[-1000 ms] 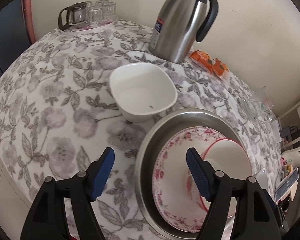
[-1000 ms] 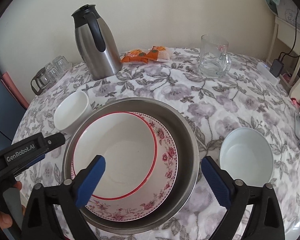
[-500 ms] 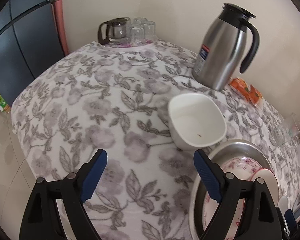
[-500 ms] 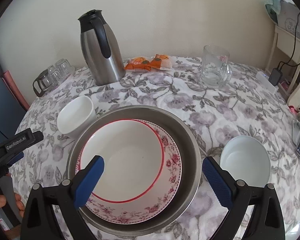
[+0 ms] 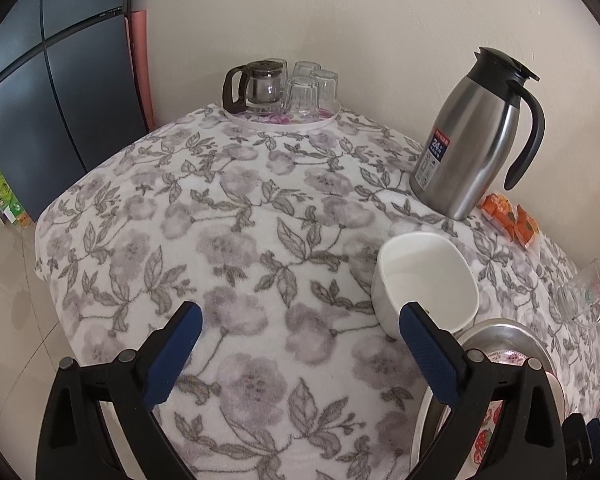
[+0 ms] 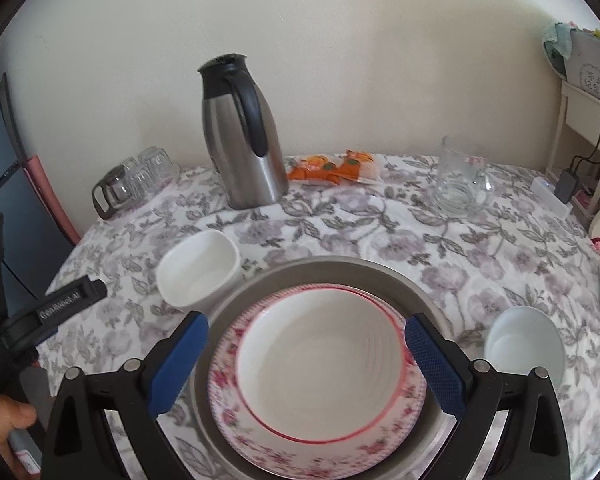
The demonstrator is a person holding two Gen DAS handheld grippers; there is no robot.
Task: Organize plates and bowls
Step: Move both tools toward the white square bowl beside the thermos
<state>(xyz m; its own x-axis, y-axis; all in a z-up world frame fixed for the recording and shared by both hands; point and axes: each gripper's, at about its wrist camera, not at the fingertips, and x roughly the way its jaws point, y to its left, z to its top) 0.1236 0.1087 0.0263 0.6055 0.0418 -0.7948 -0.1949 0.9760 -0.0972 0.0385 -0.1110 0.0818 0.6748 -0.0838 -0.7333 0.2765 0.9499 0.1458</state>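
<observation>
A steel basin (image 6: 388, 276) sits on the floral tablecloth and holds a rose-patterned plate (image 6: 236, 404) with a red-rimmed white bowl (image 6: 320, 364) in it. My right gripper (image 6: 306, 344) is open and empty above the stack. A square white bowl (image 6: 198, 274) stands left of the basin; it also shows in the left wrist view (image 5: 426, 280). A round white bowl (image 6: 524, 346) stands to the right. My left gripper (image 5: 300, 338) is open and empty over the cloth, left of the square bowl.
A steel thermos (image 6: 242, 136) stands at the back, with orange snack packets (image 6: 334, 168) beside it. A glass mug (image 6: 460, 178) is back right. A tray with a glass teapot and cups (image 5: 280, 90) is at the far corner. The table edge (image 5: 48, 248) drops off at left.
My left gripper has pulled back and swung left, from over the basin to over bare cloth. My right gripper has drawn back and tilted up a little over the basin.
</observation>
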